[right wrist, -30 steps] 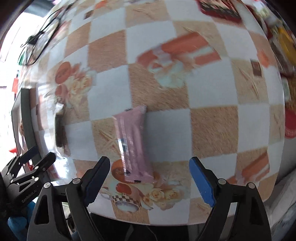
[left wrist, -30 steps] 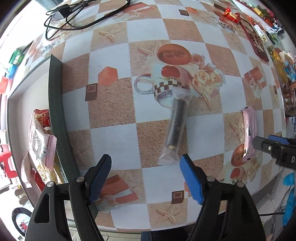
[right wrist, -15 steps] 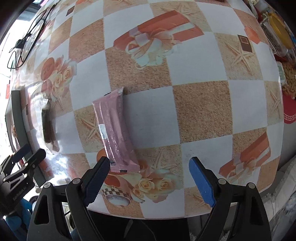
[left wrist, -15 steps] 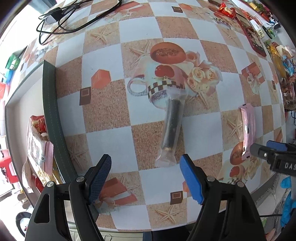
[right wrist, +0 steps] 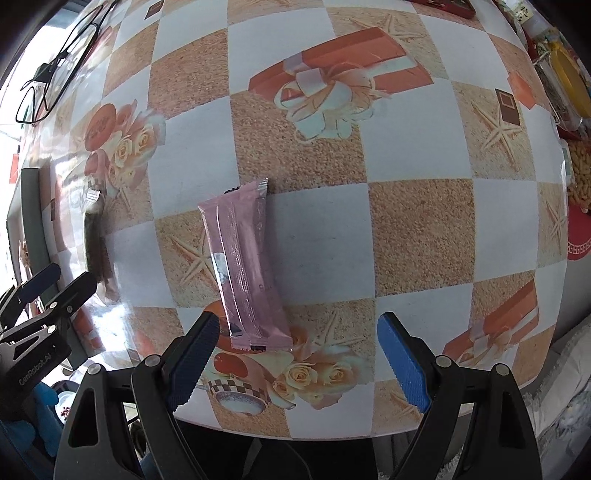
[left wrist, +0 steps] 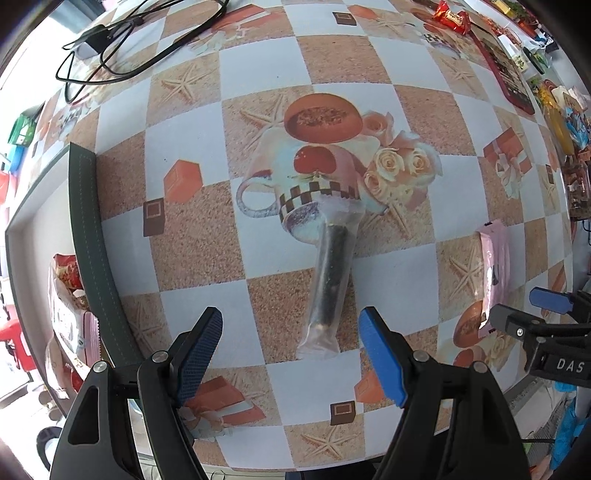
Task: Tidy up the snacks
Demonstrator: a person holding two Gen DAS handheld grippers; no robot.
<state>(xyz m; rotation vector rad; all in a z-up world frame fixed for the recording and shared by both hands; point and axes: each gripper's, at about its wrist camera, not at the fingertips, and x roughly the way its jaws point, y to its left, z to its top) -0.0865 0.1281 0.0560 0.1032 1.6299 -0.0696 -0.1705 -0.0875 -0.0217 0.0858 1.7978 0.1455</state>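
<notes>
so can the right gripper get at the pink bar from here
Probably yes: the right gripper is open above the pink bar, which lies flat on the table with nothing on it.

bin (left wrist: pixel 86 236): cut off left | far snacks (left wrist: pixel 452 16): too small

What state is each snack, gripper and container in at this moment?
Dark snack stick in clear wrapper: sealed, flat on the table, not gripped.
Pink snack bar: sealed, flat on the table, not gripped.
Left gripper: jaws open, empty, over the dark stick's near end.
Right gripper: jaws open, empty, over the pink bar's near end.
Bin: holds snack packets.
</notes>
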